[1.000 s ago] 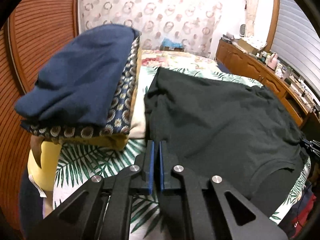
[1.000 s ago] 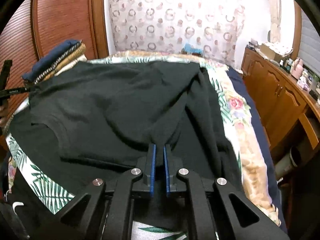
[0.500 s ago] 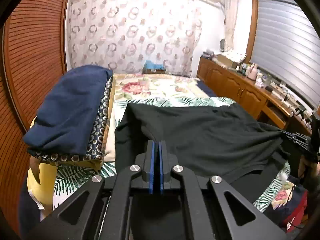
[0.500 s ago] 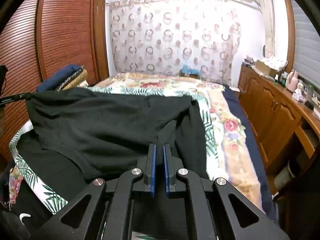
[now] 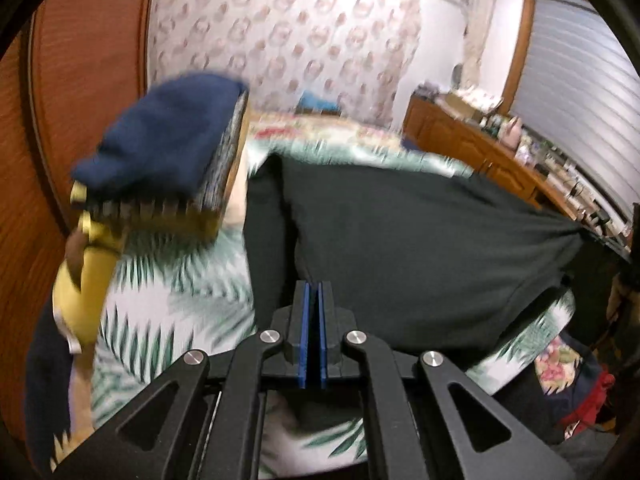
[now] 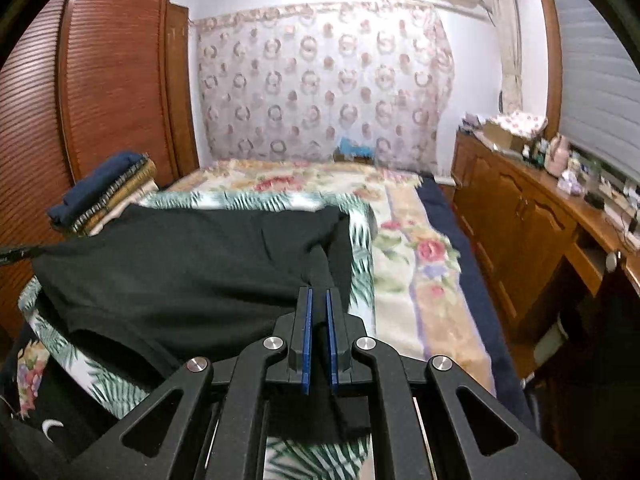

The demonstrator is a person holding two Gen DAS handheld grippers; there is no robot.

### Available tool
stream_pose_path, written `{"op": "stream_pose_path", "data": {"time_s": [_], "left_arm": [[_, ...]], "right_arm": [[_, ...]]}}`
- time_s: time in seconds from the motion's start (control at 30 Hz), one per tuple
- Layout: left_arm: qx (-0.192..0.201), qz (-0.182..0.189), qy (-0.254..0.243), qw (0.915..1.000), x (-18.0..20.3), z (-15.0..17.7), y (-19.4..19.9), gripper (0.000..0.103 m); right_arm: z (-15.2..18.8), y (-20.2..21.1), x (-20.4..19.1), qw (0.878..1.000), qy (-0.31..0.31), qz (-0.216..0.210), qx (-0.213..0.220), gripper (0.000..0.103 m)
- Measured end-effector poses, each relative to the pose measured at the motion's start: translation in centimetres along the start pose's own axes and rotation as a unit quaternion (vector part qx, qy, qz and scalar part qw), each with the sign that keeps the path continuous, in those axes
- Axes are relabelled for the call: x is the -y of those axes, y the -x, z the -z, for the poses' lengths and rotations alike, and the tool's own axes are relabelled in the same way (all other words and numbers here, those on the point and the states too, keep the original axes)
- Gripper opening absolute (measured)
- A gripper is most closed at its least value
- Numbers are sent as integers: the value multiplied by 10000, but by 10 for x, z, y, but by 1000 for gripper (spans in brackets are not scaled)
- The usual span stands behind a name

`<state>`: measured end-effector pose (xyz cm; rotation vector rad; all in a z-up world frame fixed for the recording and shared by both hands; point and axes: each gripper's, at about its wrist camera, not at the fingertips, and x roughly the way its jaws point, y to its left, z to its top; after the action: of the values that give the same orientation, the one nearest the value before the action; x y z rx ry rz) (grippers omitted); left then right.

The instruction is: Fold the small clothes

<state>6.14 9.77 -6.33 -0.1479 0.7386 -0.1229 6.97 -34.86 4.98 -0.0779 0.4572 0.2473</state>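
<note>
A dark green garment (image 5: 400, 240) hangs stretched over the bed between my two grippers. My left gripper (image 5: 314, 292) is shut on its near left edge, with cloth pinched between the blue pads. In the right wrist view the same garment (image 6: 180, 268) spreads to the left, and my right gripper (image 6: 318, 300) is shut on its right corner, a fold of cloth running up between the pads. Each gripper shows faintly at the far edge of the other's view.
A stack of folded clothes (image 5: 168, 152) topped with a navy piece sits on the bed's left side, also in the right wrist view (image 6: 104, 192). The bed has a leaf and flower sheet (image 6: 416, 248). A wooden dresser (image 6: 520, 216) stands right, a slatted wardrobe (image 6: 100, 80) left.
Both grippers have lifted and drawn back toward the foot of the bed, raising the garment's near edge. The cloth now covers less of the bed and hangs taut between them.
</note>
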Motion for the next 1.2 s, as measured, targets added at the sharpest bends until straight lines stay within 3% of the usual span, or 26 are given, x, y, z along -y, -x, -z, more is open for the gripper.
{"op": "stream_pose_path", "data": {"time_s": [0.1, 0.17, 0.33, 0.37, 0.47, 0.53, 0.63, 0.8, 1.03, 1.2], "left_arm": [[-335, -233, -104, 9991, -2, 20, -20, 5], [-503, -203, -108, 9985, -1, 30, -30, 5], [-467, -252, -143, 9985, 5, 31, -28, 7], [-457, -249, -140, 9986, 5, 31, -27, 8], [-403, -254, -98, 9988, 4, 30, -22, 17], [-346, -250, -48, 9991, 1, 28, -18, 30], [-253, -286, -55, 9993, -1, 24, -15, 47], [-320, -343, -117, 9988, -1, 18, -21, 47], [-613, -496, -47, 9969, -5, 25, -42, 47], [-602, -504, -59, 9969, -5, 27, -43, 48]], "right_arm": [[14, -17, -3, 9992, 39, 90, -389, 6], [25, -30, -6, 9976, 62, 134, -679, 6], [31, -40, -10, 9953, -23, 170, -957, 7], [28, -39, -11, 9954, -28, 147, -943, 12], [17, -34, -10, 9959, -56, 170, -888, 18], [15, -29, -10, 9964, -26, 120, -841, 26], [16, -19, -20, 9975, 130, 6, -692, 29], [14, -12, -38, 9981, 198, -245, -525, 41], [20, -46, -75, 9938, 449, -709, -725, 43], [27, -70, -91, 9898, 531, -940, -928, 43]]}}
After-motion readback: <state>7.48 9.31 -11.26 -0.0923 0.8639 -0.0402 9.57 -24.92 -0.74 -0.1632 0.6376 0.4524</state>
